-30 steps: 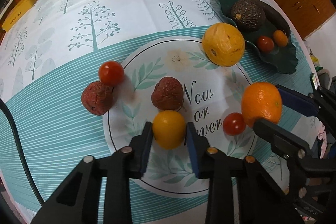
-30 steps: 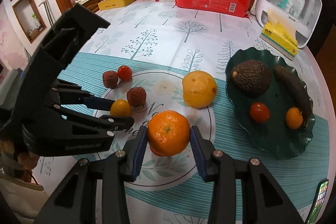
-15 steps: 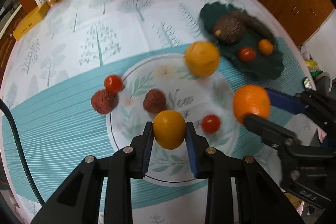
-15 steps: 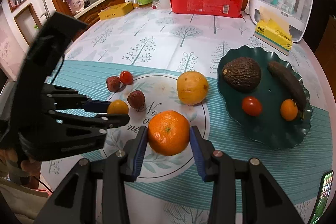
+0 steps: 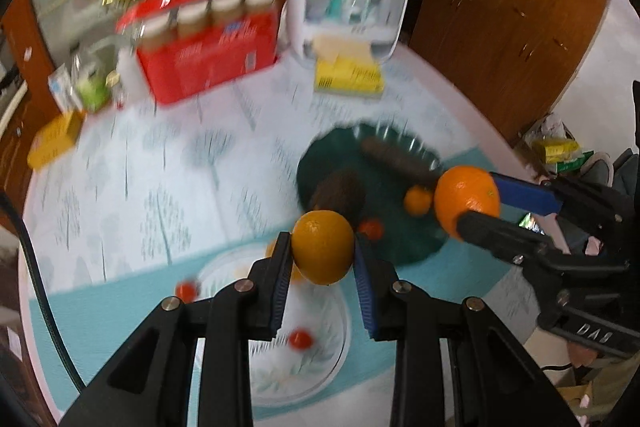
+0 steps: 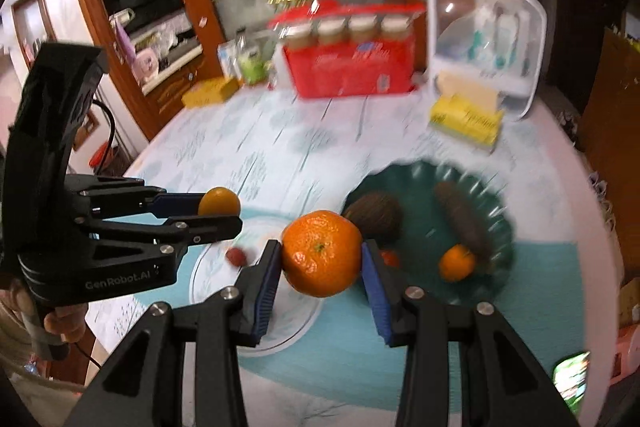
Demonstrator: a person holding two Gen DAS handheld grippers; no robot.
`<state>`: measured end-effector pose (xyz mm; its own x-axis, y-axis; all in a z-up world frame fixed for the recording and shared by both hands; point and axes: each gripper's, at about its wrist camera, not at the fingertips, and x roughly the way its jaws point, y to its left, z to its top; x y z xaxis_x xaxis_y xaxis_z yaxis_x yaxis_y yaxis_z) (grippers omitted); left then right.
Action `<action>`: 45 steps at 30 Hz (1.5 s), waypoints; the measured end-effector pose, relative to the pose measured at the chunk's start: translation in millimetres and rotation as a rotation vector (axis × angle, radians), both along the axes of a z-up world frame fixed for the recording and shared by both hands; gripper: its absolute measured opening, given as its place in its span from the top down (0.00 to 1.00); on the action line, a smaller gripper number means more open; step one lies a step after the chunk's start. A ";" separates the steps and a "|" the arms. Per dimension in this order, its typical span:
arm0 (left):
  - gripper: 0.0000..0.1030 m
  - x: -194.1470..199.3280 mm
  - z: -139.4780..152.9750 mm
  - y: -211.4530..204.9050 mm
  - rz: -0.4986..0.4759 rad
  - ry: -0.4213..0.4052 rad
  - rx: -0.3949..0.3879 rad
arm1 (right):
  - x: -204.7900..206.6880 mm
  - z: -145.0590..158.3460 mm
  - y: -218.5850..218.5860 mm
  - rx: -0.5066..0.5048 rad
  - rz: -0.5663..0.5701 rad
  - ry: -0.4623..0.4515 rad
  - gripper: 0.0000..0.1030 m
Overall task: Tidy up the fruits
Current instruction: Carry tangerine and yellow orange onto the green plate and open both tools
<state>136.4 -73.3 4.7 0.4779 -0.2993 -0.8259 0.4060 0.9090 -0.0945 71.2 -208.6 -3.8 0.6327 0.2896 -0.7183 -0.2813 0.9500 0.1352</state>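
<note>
Below both grippers, the table (image 5: 120, 187) now looks farther away and blurry. Left gripper (image 5: 322, 259) has lifted its yellow fruit (image 5: 322, 247), squeezed tight, up off the table. Right gripper (image 6: 322, 259) has raised the orange (image 6: 322, 253) too, gripped, near the green plate (image 6: 500, 227).

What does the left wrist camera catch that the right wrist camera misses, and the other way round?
Only the left wrist view: two cherry tomatoes lying on the tablecloth's round print, and the wooden cabinet at right.

Only the right wrist view: the person's hand gripping the left tool's handle, and a kitchen doorway.

Both: the left tool clamping a small yellow-orange fruit, the right tool clamping a mandarin, the green plate, and the red box.
</note>
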 end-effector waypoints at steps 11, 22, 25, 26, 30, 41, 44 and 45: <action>0.72 79.7 18.9 -77.2 0.009 -0.039 0.082 | 62.8 25.2 -65.2 -0.068 0.010 -0.060 0.60; 0.72 136.8 -85.9 -116.1 -0.005 0.154 0.201 | 115.7 -66.3 -68.0 -0.062 0.090 0.127 0.60; 0.72 146.0 -111.9 -118.6 -0.008 0.203 0.203 | 119.0 -86.4 -65.4 -0.054 0.114 0.168 0.60; 0.72 149.2 -121.1 -119.5 -0.005 0.222 0.203 | 119.4 -92.0 -64.4 -0.055 0.121 0.176 0.60; 0.72 156.6 -145.0 -121.6 -0.001 0.269 0.197 | 121.4 -108.5 -58.3 -0.065 0.146 0.199 0.60; 0.69 161.6 -170.0 -127.9 -0.021 0.318 0.204 | 123.5 -133.1 -59.2 -0.058 0.139 0.241 0.57; 0.51 158.5 -170.1 -129.3 -0.026 0.313 0.208 | 122.7 -130.3 -62.2 -0.028 0.139 0.232 0.56; 0.44 157.3 -169.1 -129.4 -0.023 0.306 0.209 | 122.1 -128.8 -62.8 -0.026 0.137 0.226 0.53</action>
